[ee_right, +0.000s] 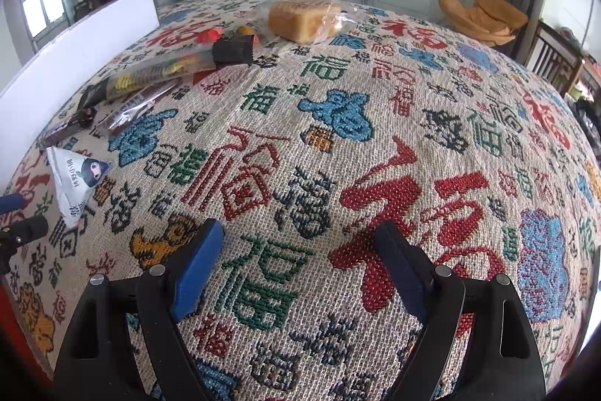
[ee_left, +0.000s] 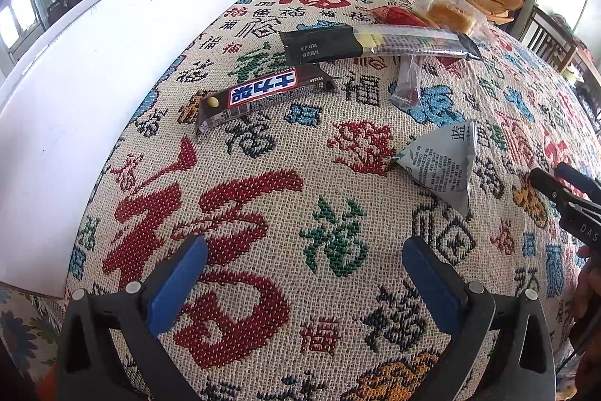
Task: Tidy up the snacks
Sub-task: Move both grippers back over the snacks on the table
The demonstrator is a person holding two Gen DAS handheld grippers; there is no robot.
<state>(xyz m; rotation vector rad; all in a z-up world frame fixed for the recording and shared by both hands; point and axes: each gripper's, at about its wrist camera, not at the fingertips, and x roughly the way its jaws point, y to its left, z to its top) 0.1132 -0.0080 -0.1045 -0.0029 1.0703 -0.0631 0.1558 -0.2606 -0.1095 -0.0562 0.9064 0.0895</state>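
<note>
Snacks lie on a patterned woven cloth (ee_left: 338,175). In the left wrist view a brown chocolate bar (ee_left: 259,94) lies ahead, a long black-ended packet (ee_left: 375,42) behind it, a small clear sachet (ee_left: 407,83) to its right, and a white triangular pouch (ee_left: 445,164) at the right. Bagged bread (ee_left: 450,14) sits farther back. My left gripper (ee_left: 304,282) stands open over bare cloth, holding nothing. In the right wrist view the bread (ee_right: 300,19) lies far ahead and the triangular pouch (ee_right: 77,179) at the left. My right gripper (ee_right: 300,265) is open and empty.
A tall white board (ee_left: 94,81) stands along the cloth's left edge, also the white board (ee_right: 75,59) in the right wrist view. The right gripper's black body (ee_left: 571,198) shows at the left view's right edge. Chairs, a cabinet and a television stand beyond the table.
</note>
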